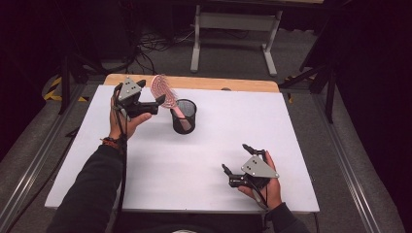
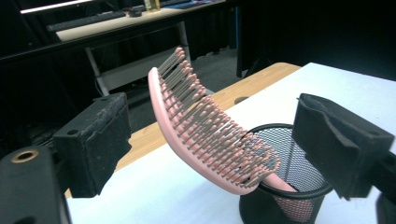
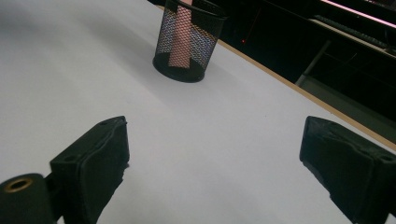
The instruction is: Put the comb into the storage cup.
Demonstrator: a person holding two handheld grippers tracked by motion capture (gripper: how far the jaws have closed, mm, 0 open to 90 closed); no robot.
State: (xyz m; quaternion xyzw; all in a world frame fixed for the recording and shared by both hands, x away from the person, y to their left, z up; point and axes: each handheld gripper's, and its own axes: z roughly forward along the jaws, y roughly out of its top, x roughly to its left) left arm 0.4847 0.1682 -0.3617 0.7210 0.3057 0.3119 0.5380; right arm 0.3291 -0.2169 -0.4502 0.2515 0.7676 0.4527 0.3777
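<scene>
Toward the far left corner of the white board (image 1: pixel 194 160), as the high view had it, we saw our left gripper (image 1: pixel 154 104) held just beside a pink hairbrush (image 1: pixel 163 91), its jaws parted and closed on nothing. That brush stood handle-down in a black mesh cup (image 1: pixel 184 116), its bristled head leaning out over the rim toward the far edge. Our right gripper (image 1: pixel 238 160) hovered near the board's near right corner, well apart from the cup, with its jaws spread and empty. Along the left gripper view, the two black jaws stood wide on either side of the hairbrush (image 2: pixel 205 130), neither pad touching it; the curved head rose out of the mesh cup (image 2: pixel 285 196), rows of grey pins tipped in pink facing us. We judged the brush to be light, stiff plastic, its back smooth and rather slippery, its pins springy, so a hold across the edges of the head or low on the neck would serve better than one on the bristles; the cup looked light enough to tip if the brush were dragged sideways. From the right gripper view, the open jaws framed bare board, with the mesh cup (image 3: pixel 187 46) standing farther off and the pink handle showing through its wall. We could read no brand, label or writing anywhere.
</scene>
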